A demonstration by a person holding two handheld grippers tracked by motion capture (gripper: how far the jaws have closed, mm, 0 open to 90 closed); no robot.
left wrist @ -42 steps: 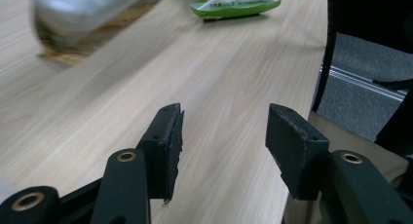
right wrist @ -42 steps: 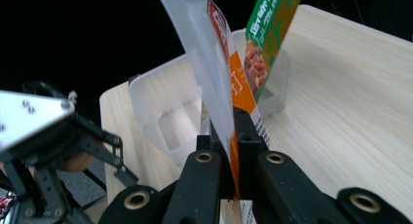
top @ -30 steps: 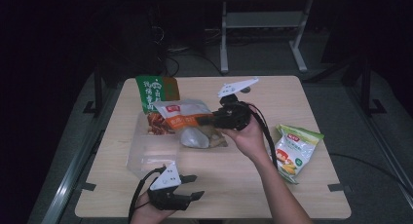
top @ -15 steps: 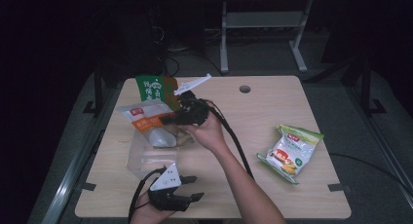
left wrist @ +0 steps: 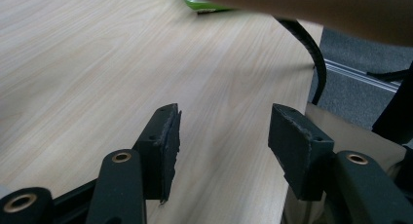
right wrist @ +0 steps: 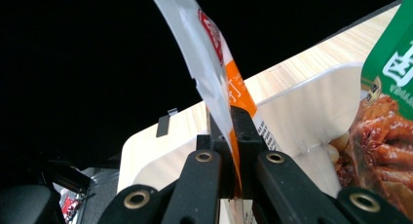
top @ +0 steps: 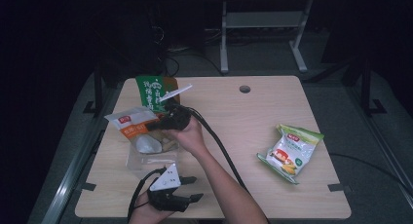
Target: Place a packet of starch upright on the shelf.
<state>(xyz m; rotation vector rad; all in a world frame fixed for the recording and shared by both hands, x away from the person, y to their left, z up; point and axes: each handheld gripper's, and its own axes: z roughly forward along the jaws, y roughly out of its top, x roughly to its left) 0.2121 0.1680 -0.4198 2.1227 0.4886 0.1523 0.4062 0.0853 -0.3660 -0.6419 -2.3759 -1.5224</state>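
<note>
- Orange-and-white snack pouch is hanging over the clear plastic bin at the left side of the table, its lower end dipping toward the bin's inside; whether it is touching the bottom cannot be told.
- Right gripper is clamping the pouch's flat edge, both jaws pressing tight on the foil with the pouch rising upright between them.
- In the high view, the right gripper is reaching across the table, with the person's forearm stretching in from the bottom edge.
- Inside the bin, a green packet showing brown braised food is leaning upright against the far wall; in the right gripper view it is standing just beside the held pouch.
- The bin's translucent wall is showing behind the jaws.
- Left gripper is resting at the near edge of the table, jaws standing apart with nothing between them; the left gripper view is showing bare wood between the pads.
- A green-and-white corn snack bag is lying flat on the table's right side, well apart from the bin.
</note>
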